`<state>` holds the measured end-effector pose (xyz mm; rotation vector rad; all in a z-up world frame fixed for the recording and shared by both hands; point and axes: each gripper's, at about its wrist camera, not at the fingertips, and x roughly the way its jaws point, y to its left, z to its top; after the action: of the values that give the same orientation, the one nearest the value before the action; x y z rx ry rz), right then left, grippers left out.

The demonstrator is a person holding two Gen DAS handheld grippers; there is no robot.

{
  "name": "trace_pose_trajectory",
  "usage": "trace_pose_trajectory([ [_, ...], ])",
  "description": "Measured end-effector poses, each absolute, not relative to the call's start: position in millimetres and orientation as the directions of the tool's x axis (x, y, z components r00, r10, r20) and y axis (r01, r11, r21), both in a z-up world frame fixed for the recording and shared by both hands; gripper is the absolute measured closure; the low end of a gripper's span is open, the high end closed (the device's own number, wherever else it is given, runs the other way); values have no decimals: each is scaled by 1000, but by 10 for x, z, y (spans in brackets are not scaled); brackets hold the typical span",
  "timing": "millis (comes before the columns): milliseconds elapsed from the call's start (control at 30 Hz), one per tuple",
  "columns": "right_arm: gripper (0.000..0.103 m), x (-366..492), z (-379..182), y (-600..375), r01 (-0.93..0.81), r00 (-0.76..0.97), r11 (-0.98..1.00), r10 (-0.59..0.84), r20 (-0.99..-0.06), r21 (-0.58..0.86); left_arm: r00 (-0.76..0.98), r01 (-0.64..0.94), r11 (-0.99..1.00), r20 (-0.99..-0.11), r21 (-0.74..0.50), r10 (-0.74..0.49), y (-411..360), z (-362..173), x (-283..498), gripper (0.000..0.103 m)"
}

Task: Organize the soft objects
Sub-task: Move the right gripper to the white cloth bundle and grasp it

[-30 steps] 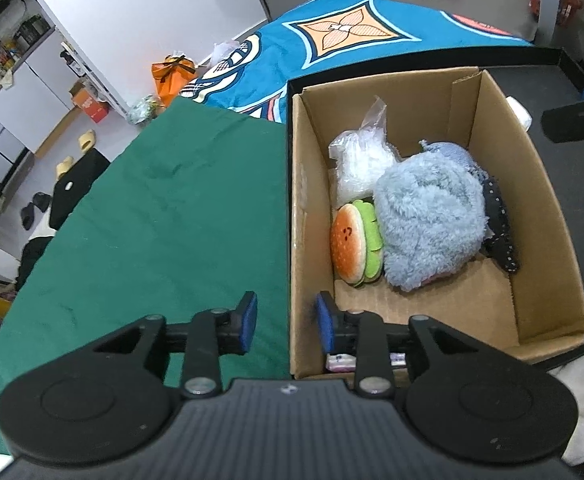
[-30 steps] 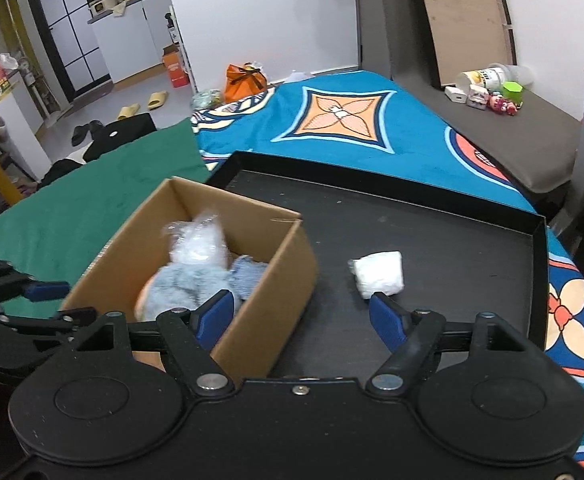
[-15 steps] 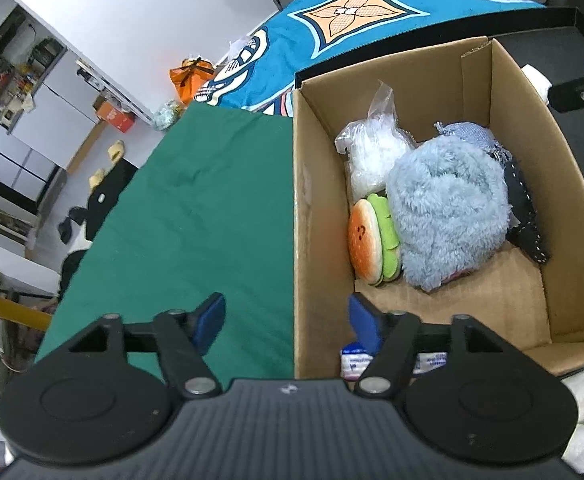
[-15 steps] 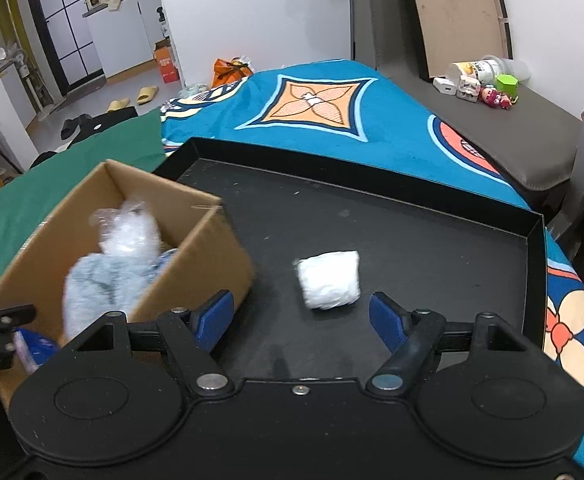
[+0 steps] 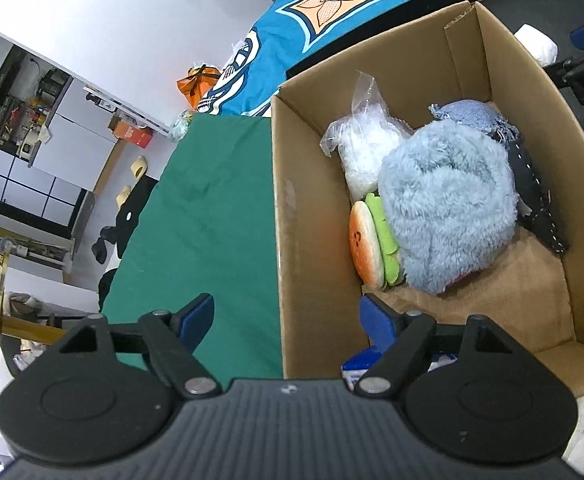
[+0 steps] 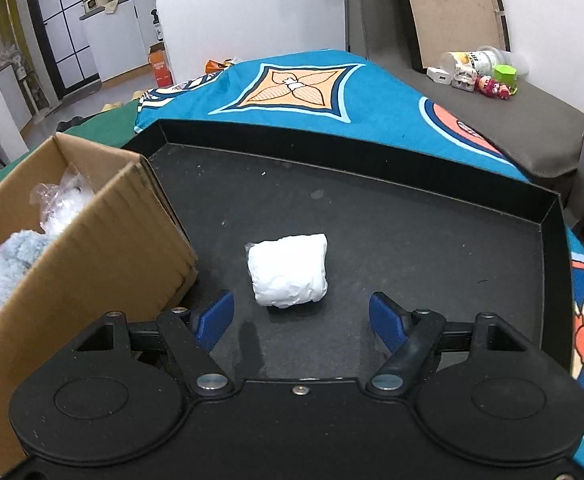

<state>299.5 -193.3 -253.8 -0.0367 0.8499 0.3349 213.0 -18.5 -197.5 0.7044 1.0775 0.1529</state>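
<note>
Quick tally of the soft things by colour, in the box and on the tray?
White: 2, clear bag of white stuffing in the cardboard box, white wrapped bundle on the black tray
Blue: 2, fluffy light blue plush, blue knitted piece
Orange and green: 1, burger plush
Dark dotted fabric: 1
Total: 6

I see both views evenly, brightly lit from overhead, sharp at centre, with soft shadows, slight glare on the black tray (image 6: 372, 216), and fisheye bending at the edges.
</note>
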Motion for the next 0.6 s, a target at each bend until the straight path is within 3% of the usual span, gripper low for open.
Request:
trace_pose_trajectory([
  [300,33,2980,-2557,-1862,-354,630,932,298,-717,76,476,228,752,-745,618,468,-270,-2030,2153,24],
  [433,65,2982,-2560,-1857,-356,628,932,294,-721,71,475,220,751,-741,623,475,-272,-2020,2150,24],
  [600,66,2992,-2534,-1970,-334,617,934,317,-721,125,486,226,740,-732,633,478,-292,-2022,2125,24],
])
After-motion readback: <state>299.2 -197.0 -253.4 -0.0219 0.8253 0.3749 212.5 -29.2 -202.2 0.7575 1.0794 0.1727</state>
